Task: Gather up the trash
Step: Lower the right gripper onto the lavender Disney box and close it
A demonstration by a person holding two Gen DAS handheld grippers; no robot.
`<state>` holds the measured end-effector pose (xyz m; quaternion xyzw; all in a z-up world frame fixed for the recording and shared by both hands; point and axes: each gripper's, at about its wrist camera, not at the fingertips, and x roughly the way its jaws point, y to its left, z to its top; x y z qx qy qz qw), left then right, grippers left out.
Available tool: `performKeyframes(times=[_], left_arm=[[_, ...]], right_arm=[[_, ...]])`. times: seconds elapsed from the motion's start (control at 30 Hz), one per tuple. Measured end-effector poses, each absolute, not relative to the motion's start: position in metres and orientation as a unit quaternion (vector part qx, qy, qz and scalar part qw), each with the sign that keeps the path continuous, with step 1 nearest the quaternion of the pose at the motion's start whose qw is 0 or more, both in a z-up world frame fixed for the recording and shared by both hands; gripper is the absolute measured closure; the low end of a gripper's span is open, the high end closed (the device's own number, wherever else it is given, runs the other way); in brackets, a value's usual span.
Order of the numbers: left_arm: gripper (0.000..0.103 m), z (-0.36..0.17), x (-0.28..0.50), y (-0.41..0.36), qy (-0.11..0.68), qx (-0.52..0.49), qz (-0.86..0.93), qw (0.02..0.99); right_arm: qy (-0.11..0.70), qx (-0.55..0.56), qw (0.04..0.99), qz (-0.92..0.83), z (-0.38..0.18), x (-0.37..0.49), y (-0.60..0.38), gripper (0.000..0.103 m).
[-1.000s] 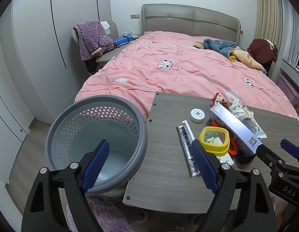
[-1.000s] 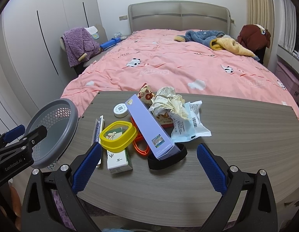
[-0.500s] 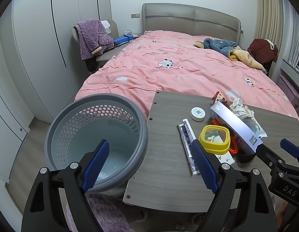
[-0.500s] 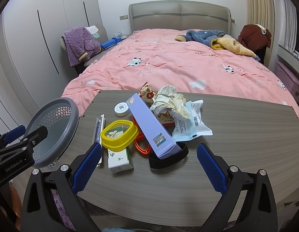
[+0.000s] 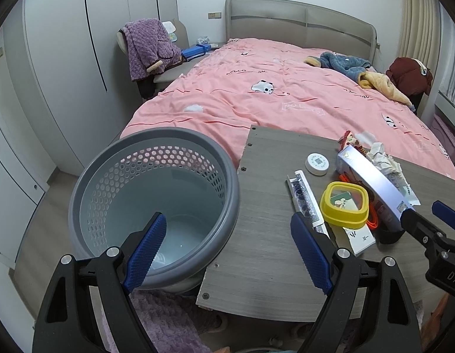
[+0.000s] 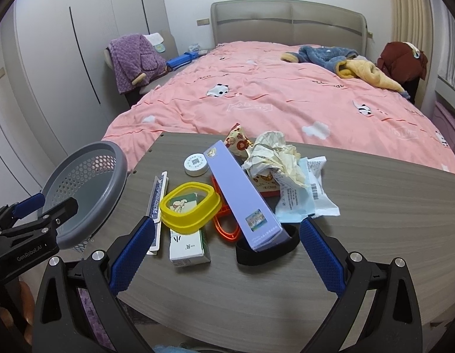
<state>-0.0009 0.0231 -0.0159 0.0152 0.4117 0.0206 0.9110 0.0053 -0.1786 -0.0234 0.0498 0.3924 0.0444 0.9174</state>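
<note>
Jaws apart on both grippers, left and right; one basket, one table.

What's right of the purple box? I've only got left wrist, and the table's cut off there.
Observer: A crumpled paper wad lies just right of the purple box, partly on top of a blue-white plastic packet with a barcode.
Operator: Right tool state? I only see its edge.
Observer: The right tool is open and holds nothing. Its fingers sit either side of the box's near end.
</note>
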Motion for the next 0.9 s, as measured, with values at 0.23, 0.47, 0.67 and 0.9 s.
performKeyframes(times=[0.23, 0.47, 0.67, 0.9], left_arm=[[0.02, -0.027, 0.01, 0.026, 0.422, 0.009, 0.023, 0.906], [0.02, -0.038, 0.02, 0.027, 0.433, 0.005, 0.019, 0.901], [0.02, -0.045, 0.025, 0.025, 0.442, 0.0, 0.011, 0.897], [0.02, -0.048, 0.027, 0.025, 0.443, -0.002, 0.009, 0.897]], right_arm=[[0.397, 0.012, 0.916, 0.046, -0.033, 0.032, -0.178, 0.013], [0.427, -0.019, 0.903, 0.05, -0.049, 0.056, -0.175, 0.034], [0.436, -0.043, 0.898, 0.046, -0.057, 0.066, -0.171, 0.046], [0.451, -0.058, 0.89, 0.044, -0.067, 0.074, -0.17, 0.055]])
